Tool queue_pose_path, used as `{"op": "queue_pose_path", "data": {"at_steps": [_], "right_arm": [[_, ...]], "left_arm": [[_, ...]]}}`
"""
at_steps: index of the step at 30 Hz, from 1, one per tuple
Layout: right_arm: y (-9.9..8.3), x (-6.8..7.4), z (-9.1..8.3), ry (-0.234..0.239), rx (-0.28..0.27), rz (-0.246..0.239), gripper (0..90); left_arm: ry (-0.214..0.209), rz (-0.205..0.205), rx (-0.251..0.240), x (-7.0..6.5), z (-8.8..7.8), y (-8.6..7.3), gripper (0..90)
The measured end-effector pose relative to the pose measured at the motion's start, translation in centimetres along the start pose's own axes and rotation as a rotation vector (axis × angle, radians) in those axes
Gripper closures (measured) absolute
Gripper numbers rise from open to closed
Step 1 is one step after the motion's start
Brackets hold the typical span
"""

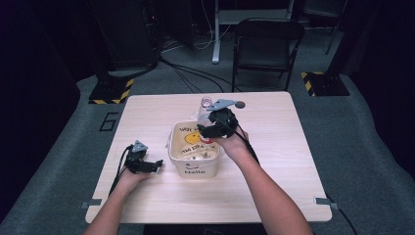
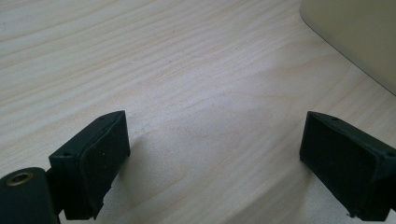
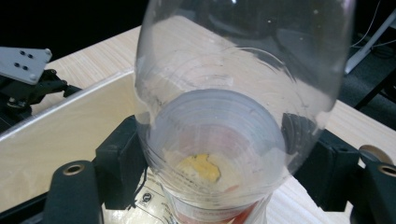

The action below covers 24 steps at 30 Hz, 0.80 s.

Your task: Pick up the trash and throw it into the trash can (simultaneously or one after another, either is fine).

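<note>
A clear plastic bottle [image 3: 243,84] sits between the jaws of my right gripper [image 3: 219,163], which is shut on its body. In the high view this gripper [image 1: 211,128] holds the bottle [image 1: 205,105] over the far right corner of a cream tub [image 1: 195,169] printed with a yellow face and "Hello". The tub's pale inner wall [image 3: 70,135] lies just under the bottle. My left gripper [image 1: 156,164] rests on the wooden table [image 1: 274,147] left of the tub. Its jaws [image 2: 215,158] stand wide open with bare wood between them, and the tub's corner [image 2: 359,32] is just beyond.
A black folding chair [image 1: 266,46] stands behind the table's far edge. Two stand bases with yellow-black stripes [image 1: 112,90] [image 1: 323,83] sit on the grey floor at either far corner, with cables between them. Metal clips mark the table's near corners.
</note>
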State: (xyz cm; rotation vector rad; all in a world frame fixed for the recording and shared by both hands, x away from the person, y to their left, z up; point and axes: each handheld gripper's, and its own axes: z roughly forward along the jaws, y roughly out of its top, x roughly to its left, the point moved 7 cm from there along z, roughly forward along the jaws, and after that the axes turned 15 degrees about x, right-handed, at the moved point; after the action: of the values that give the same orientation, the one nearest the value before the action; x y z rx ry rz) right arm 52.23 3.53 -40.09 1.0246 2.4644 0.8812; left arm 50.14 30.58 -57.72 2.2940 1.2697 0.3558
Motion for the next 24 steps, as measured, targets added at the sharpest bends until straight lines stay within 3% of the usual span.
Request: {"op": "queue_pose_path", "data": {"at_steps": [5,12,20,24], "right_arm": [[-0.4,0.0,0.9,0.002,0.014,0.006,24.8],[-1.1,0.5,1.9,-0.016,0.016,-0.023,24.6],[-2.2,0.8,3.1,-0.046,0.074,-0.027,22.5],[-2.4,0.7,3.1,-0.056,0.06,-0.033,21.8]], "left_arm": [[0.0,0.0,0.0,0.0,0.0,0.0,8.2],[0.0,0.0,0.0,0.0,0.0,0.0,8.2],[0.0,0.0,0.0,0.0,0.0,0.0,8.2],[0.0,0.0,0.0,0.0,0.0,0.0,8.2]]}}
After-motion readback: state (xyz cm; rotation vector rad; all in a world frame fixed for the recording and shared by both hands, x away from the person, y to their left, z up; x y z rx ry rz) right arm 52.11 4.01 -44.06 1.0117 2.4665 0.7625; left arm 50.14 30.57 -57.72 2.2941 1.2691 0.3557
